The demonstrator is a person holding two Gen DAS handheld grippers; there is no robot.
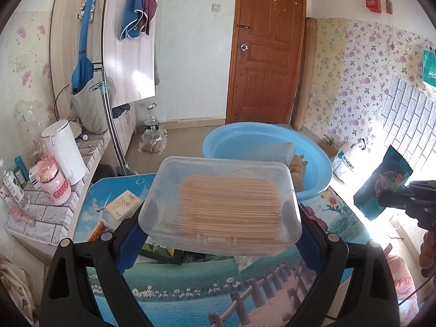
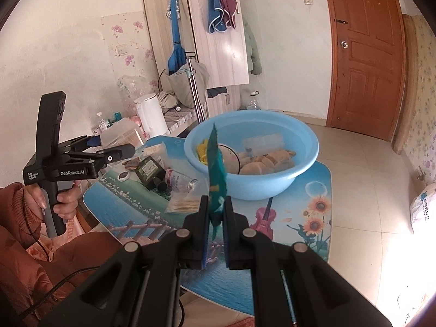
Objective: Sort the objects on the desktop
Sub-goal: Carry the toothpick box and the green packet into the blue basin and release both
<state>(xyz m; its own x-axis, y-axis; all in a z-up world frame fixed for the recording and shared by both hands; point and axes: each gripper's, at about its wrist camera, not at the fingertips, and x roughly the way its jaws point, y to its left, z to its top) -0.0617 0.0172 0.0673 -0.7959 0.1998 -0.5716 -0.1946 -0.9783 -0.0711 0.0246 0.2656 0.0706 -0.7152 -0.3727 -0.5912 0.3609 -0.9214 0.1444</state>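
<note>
Left wrist view: clear toothpick box (image 1: pixel 220 204) clamped between the wide-spread left gripper (image 1: pixel 218 234), held above the table (image 1: pixel 190 294) edge, blue basin (image 1: pixel 261 139) just beyond; right wrist view: teal packet (image 2: pixel 216 174) pinched upright in the closed right gripper (image 2: pixel 216 209), raised over open tabletop before the basin rim.

Daylight scene, bright overall. Strong light comes in from the right side in both views: blown-out white patch over the brick-pattern wall (image 1: pixel 403 125) and table (image 1: pixel 351 218) edge in the left wrist view, and over the floor (image 2: pixel 381 259) at lower right in the right wrist view. Sunlit patch on the wardrobe door (image 1: pixel 141 79). Heavy fisheye bending at the rims, black vignette in the corners. Focus decent mid-frame; near gripper bodies soft. Shadows weak.
</note>
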